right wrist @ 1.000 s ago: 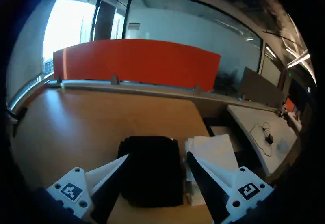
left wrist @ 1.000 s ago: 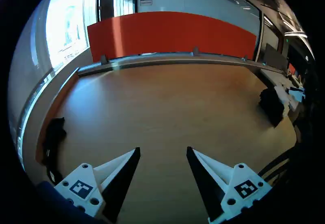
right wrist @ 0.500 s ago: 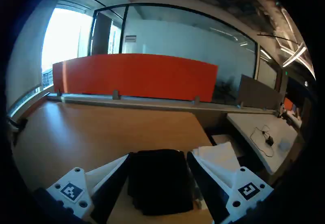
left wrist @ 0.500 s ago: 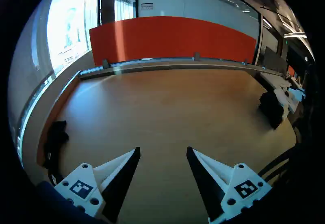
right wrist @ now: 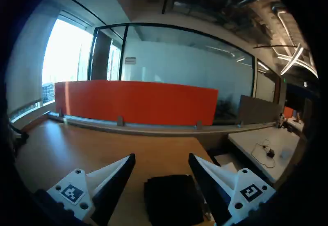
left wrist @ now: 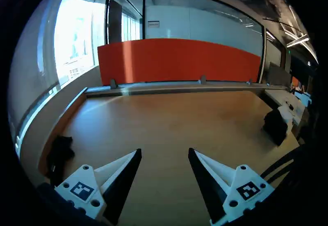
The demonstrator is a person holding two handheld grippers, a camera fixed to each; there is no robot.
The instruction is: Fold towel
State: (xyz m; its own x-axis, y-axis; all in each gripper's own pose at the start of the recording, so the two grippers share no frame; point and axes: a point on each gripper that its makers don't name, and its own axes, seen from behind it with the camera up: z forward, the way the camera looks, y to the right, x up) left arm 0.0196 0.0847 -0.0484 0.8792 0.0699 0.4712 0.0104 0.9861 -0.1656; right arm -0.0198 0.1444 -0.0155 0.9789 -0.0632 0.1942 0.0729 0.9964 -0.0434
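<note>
A folded black towel (right wrist: 174, 199) lies on the wooden table (right wrist: 82, 152) near its right edge, below and between the tips of my right gripper (right wrist: 161, 158), which stands open above it with nothing held. From the left gripper view the same dark towel stack (left wrist: 275, 125) sits far off at the table's right edge, with white cloth (left wrist: 287, 115) beside it. My left gripper (left wrist: 164, 152) is open over bare wood (left wrist: 172, 119), holding nothing.
An orange divider panel (left wrist: 180, 60) runs along the table's far edge. A black object (left wrist: 59, 154) lies at the left edge by the window. To the right stands a white desk (right wrist: 266, 144) with a cable. White folded cloth (right wrist: 225, 168) lies right of the black towel.
Both grippers have tilted upward, so the table and towel sank lower in each view. In the right gripper view the black towel slid down from between the fingers to below them.
</note>
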